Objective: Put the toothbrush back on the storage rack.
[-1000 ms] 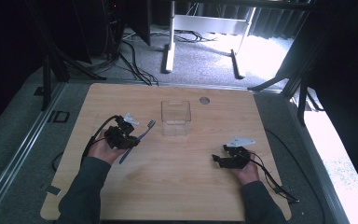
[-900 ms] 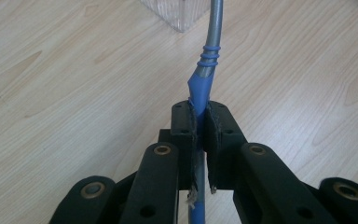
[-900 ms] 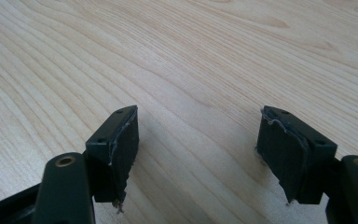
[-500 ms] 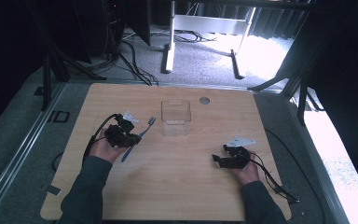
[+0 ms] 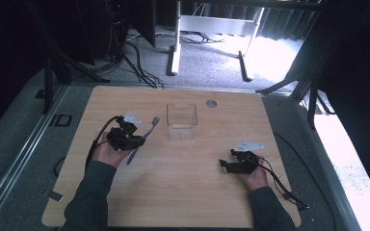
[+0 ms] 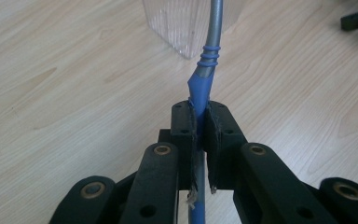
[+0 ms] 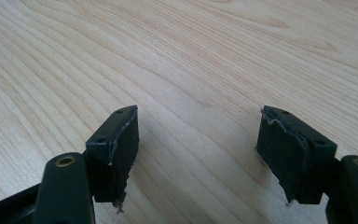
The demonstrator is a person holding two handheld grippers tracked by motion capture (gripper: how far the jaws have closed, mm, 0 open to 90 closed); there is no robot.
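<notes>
Toothbrush (image 5: 142,140) lifted slightly, head nearer the clear square box (image 5: 181,120). Left gripper (image 6: 198,122) clamps its blue-grey ribbed handle, left of box. Right gripper (image 7: 196,144) gapes wide, empty, over woodgrain table (image 5: 183,192).

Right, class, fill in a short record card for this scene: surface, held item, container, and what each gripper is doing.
surface: wooden table
held item: blue toothbrush, clamped at its handle
container: clear plastic box, upright, apart from the toothbrush
left gripper: fingers shut on the toothbrush, brush end pointing toward the box
right gripper: fingers open, holding nothing, low over bare table
</notes>
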